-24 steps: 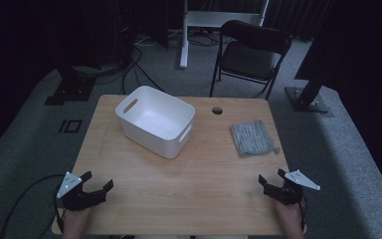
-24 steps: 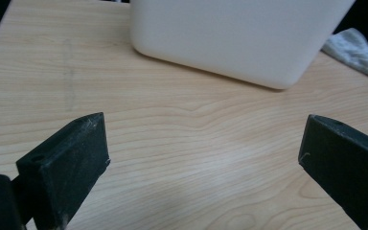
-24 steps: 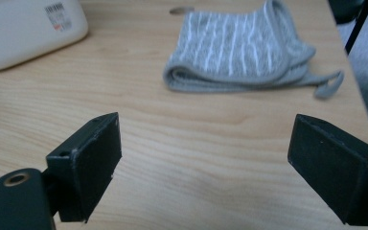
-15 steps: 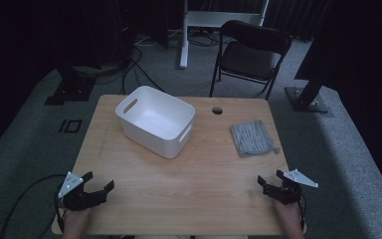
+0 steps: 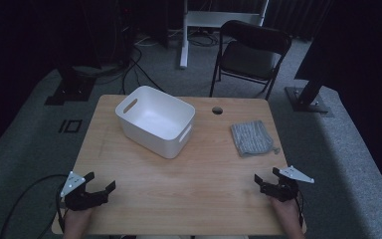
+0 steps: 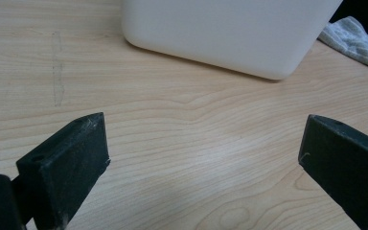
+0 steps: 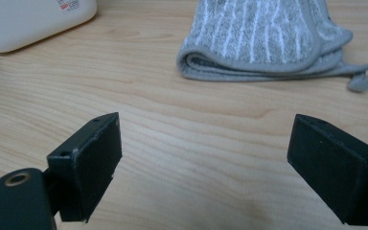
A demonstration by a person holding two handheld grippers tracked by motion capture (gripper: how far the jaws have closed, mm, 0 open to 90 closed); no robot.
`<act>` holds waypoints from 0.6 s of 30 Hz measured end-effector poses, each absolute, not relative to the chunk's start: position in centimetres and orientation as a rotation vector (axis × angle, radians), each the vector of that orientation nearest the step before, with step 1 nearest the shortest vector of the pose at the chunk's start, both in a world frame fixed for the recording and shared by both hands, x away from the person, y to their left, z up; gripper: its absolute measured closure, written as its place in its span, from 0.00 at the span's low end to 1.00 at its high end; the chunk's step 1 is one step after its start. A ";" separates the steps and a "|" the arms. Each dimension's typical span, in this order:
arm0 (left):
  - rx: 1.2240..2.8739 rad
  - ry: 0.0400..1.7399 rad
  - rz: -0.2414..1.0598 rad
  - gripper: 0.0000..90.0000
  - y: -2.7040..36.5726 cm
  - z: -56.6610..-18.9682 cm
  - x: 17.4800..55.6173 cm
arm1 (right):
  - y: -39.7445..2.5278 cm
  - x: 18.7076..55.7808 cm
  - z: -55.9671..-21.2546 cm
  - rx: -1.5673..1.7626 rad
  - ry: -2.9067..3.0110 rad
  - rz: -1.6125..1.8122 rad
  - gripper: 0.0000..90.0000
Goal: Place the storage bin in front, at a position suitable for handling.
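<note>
The folded grey towel (image 5: 251,139) lay far of the right gripper (image 5: 269,180), well right of the left gripper (image 5: 101,189) (both gaped empty), its far edge cropped in the right gripper view.

A folded grey towel (image 5: 251,139) with thin white stripes lies flat on the table's right side. A white rectangular bin (image 5: 155,121) with handle slots stands upright, empty, left of it
</note>
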State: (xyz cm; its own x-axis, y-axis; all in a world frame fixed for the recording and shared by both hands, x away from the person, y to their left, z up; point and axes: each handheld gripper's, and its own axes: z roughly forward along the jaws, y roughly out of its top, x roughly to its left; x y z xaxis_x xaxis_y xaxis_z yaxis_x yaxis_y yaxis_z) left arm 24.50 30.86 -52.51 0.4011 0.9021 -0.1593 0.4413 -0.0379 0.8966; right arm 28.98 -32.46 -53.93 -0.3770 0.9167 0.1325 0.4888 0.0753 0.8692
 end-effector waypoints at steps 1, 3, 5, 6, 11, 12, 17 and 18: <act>1.657 1.200 0.579 0.03 30.9 -52.5 24.5 | -32.5 29.0 -53.8 1.389 1.902 1.257 0.12; 1.655 1.195 0.578 0.03 30.9 -52.4 24.4 | -32.4 29.3 -53.5 1.383 1.900 1.261 0.12; 1.650 1.194 0.579 0.03 30.9 -52.4 24.3 | -32.4 29.4 -53.5 1.383 1.899 1.266 0.12; 1.653 1.189 0.579 0.03 30.9 -52.4 24.3 | -32.2 29.6 -53.3 1.373 1.910 1.268 0.12; 1.659 1.185 0.567 0.03 31.1 -52.5 24.1 | -31.5 30.4 -53.0 1.346 1.936 1.262 0.12; 1.657 1.186 0.566 0.03 31.1 -52.5 24.1 | -31.1 30.9 -52.8 1.334 1.954 1.258 0.12; 1.658 1.183 0.565 0.03 31.1 -52.4 24.1 | -30.1 31.9 -52.5 1.317 1.972 1.270 0.12; 1.657 1.184 0.567 0.03 31.2 -52.4 24.0 | -30.0 32.1 -52.4 1.314 1.977 1.269 0.12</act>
